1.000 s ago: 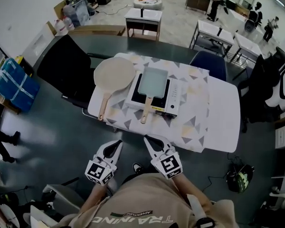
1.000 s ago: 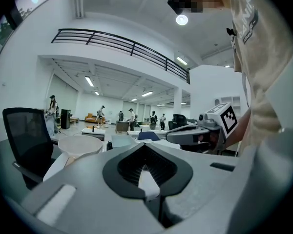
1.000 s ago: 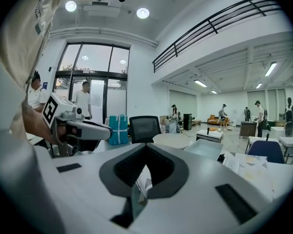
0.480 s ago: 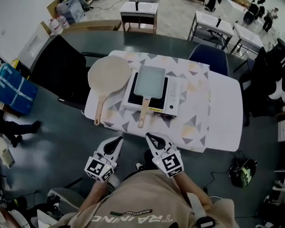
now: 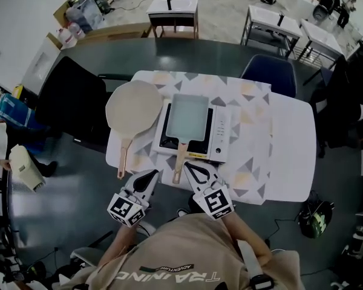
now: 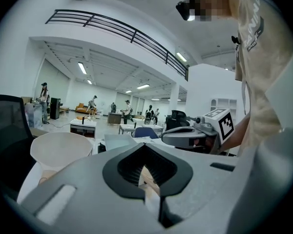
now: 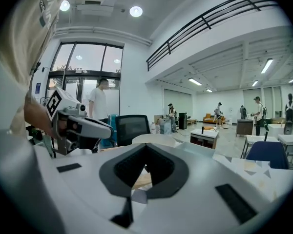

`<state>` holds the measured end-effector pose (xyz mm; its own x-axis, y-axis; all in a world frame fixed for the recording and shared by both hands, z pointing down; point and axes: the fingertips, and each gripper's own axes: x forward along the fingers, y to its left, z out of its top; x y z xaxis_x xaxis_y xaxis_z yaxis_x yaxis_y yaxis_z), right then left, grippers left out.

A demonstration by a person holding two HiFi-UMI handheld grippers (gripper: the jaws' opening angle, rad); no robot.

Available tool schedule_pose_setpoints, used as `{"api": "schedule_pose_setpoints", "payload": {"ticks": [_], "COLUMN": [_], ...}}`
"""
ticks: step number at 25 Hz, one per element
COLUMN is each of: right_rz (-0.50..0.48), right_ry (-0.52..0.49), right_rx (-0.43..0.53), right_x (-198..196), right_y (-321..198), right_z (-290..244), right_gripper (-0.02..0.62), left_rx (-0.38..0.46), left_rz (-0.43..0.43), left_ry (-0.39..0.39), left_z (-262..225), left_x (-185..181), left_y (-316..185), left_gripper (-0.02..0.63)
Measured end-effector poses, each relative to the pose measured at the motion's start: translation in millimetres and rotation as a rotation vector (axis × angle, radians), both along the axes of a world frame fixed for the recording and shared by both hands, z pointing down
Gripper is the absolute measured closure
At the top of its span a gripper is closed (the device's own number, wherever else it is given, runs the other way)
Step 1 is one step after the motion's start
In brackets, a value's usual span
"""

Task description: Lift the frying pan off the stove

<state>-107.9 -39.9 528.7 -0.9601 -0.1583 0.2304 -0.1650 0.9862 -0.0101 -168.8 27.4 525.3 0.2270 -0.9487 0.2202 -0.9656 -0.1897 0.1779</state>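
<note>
A rectangular pale-blue frying pan (image 5: 187,115) sits on a white portable stove (image 5: 221,135) in the head view. Its wooden handle (image 5: 178,162) points toward me. My left gripper (image 5: 147,179) hangs at the table's near edge, just left of the handle's end, jaws together and empty. My right gripper (image 5: 192,171) is just right of the handle's end, also shut and empty. In the left gripper view the gripper (image 6: 145,148) points at the pan (image 6: 118,141), with the handle (image 6: 147,177) showing through its jaw window. The right gripper view shows that gripper (image 7: 145,149) over the handle (image 7: 141,180).
A round beige pan (image 5: 133,104) with a wooden handle lies left of the stove on the patterned cloth (image 5: 248,144). A black chair (image 5: 72,101) stands at the table's left, a blue chair (image 5: 265,71) at its far side. A person's hand holds a cream bag (image 5: 27,168) at the left.
Both grippers have moved forward to the table's near edge, either side of the pan handle's end. The person at the left has walked nearer. Both jaws stayed shut.
</note>
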Motion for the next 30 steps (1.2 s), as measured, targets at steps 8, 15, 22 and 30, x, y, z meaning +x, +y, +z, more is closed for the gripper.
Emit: {"api": "schedule_pose_setpoints", "payload": {"ticks": [8, 15, 22, 30], "right_rz": [0.073, 0.088, 0.117, 0.235], "right_ry": [-0.009, 0.002, 0.017, 0.01], "right_rx": [-0.04, -0.063, -0.081, -0.046], "right_x": [7, 10, 7, 0], "right_y": [-55, -77, -78, -79], "right_z": [12, 19, 25, 4], "right_gripper": [0.594, 0.594, 0.594, 0.594], "left_rx": [-0.019, -0.033, -0.055, -0.047], "left_rz": [0.065, 0.086, 0.146, 0.266], "left_ry": [0.036, -0.001, -0.01, -0.004], "left_z": [1, 7, 9, 0], "left_x": [-2, -3, -9, -19], "left_y": [-54, -83, -94, -93], "left_gripper": [0.607, 0.606, 0.606, 0.606]}}
